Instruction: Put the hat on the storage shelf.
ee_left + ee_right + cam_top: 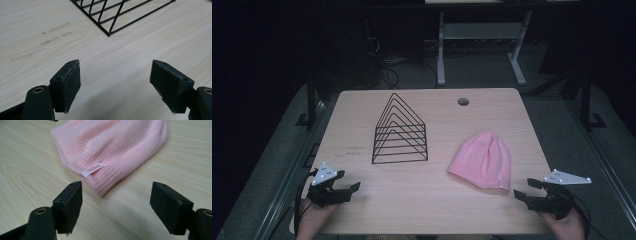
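I see a light wooden table (362,205) taking up the middle of the high view, with a small round cable hole (463,102) near its far edge, upper centre of the frame. Left of centre stands a black wire file rack (400,131), a row of triangular frames with their peaks up, its long axis running from the near side toward the far edge. Right of centre lies a pink knit beanie (482,159), flat on the wood, well apart from the rack. Its rounded crown points toward the upper right of the frame and its ribbed open hem faces the lower edge, so its long axis runs roughly near to far with a slight tilt. A small white label (93,170) reading WEDZE is sewn at the hem. My left gripper (354,192) sits at the lower left of the high view, jaws spread wide apart with nothing between them; in the left gripper view they hover over bare wood, the rack's corner in the upper part of the frame. My right gripper (526,189) sits at the lower right, jaws likewise wide apart and empty, near the beanie's hem without touching it.
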The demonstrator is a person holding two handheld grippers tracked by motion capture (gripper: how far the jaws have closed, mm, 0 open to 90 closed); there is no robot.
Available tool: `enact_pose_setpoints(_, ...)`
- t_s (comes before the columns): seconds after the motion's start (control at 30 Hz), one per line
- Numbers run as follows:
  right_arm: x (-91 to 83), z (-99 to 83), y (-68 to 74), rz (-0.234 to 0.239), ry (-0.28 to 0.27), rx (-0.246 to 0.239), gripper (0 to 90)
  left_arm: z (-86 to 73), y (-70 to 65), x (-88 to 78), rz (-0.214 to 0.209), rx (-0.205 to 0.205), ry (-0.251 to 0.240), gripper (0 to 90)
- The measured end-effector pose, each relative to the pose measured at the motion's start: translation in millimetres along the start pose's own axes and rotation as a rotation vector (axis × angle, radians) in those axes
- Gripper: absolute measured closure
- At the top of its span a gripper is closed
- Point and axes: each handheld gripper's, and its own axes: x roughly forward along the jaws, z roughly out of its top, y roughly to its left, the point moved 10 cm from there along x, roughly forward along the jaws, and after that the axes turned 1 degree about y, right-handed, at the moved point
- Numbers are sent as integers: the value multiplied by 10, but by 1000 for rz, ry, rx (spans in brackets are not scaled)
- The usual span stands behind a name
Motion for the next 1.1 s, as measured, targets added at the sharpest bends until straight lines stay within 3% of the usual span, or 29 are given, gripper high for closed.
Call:
enact_pose_setpoints(0.6, 15, 148, -21, 2, -13, 13, 246, -27, -16, -27, -8, 0, 4, 238)
enact_pose_setpoints(1.1, 311, 483, -105, 37, 41, -24, 246, -35, -22, -25, -7, -5, 5, 238)
